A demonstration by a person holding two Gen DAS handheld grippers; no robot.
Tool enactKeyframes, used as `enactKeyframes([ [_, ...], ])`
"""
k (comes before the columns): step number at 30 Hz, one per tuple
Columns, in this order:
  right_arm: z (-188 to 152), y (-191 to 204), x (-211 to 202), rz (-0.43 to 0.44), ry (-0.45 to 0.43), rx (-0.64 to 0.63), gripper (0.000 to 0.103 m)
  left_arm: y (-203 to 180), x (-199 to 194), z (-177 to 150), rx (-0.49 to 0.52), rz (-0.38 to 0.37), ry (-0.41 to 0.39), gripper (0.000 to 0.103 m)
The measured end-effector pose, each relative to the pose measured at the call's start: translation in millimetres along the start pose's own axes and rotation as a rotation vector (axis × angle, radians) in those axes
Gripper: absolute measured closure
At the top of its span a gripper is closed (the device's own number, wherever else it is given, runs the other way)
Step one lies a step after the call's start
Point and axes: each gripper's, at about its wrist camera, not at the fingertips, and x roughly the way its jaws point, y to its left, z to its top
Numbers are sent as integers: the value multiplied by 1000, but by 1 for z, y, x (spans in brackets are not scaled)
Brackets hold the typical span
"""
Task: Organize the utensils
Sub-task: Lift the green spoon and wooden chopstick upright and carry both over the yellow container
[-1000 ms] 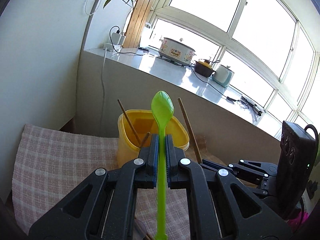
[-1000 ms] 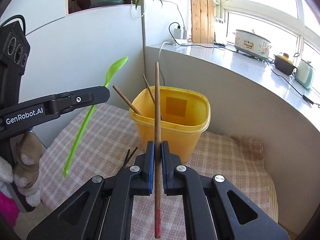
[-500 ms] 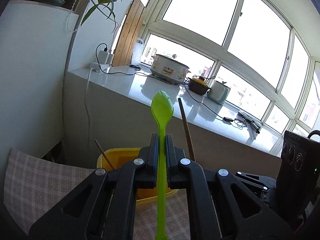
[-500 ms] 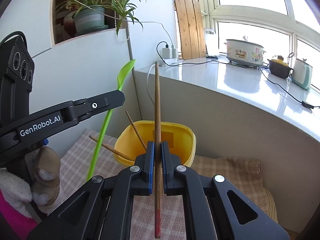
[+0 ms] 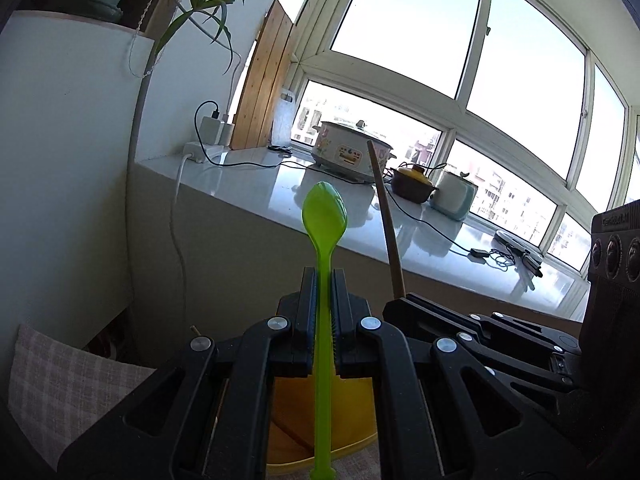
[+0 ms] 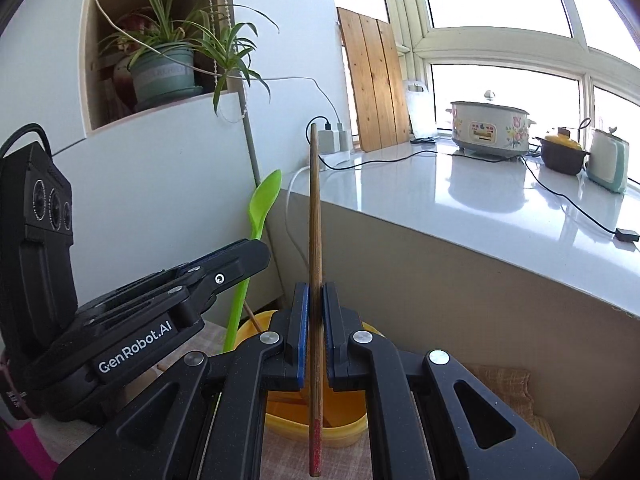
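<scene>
My left gripper (image 5: 323,276) is shut on a green plastic spoon (image 5: 324,216), bowl end up, handle hanging down between the jaws. My right gripper (image 6: 316,292) is shut on a brown wooden chopstick (image 6: 314,208) with a red lower end, held upright. Both hover just over a yellow plastic tub (image 6: 280,412), which shows mostly hidden behind the jaws in the left wrist view too, tub (image 5: 352,416). Other chopsticks lean inside it. The right wrist view shows the left gripper (image 6: 256,256) with the spoon (image 6: 260,208) at left. The left wrist view shows the right gripper (image 5: 400,304) with the chopstick (image 5: 386,216).
The tub stands on a checked cloth (image 5: 60,380). Behind rises a white ledge (image 6: 500,216) carrying a slow cooker (image 6: 488,128), a brown pot (image 6: 562,156), a pale kettle (image 6: 608,164) and cables. A white wall (image 6: 160,184) and potted plant (image 6: 164,68) are at left.
Both grippers have moved toward and over the tub and tilted up, so the tub has sunk low behind the jaws. The spoon and chopstick stay clamped.
</scene>
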Motion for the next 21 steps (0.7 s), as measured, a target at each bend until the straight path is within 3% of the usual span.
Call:
enactKeyframes([
  [8,7,-7,23,-32,-28,-2,98,3,11,-5,7,37,-15,98],
  [21,-2,-26,43,-47,-2,59,98,0,14,-13,35,72,-37,98],
])
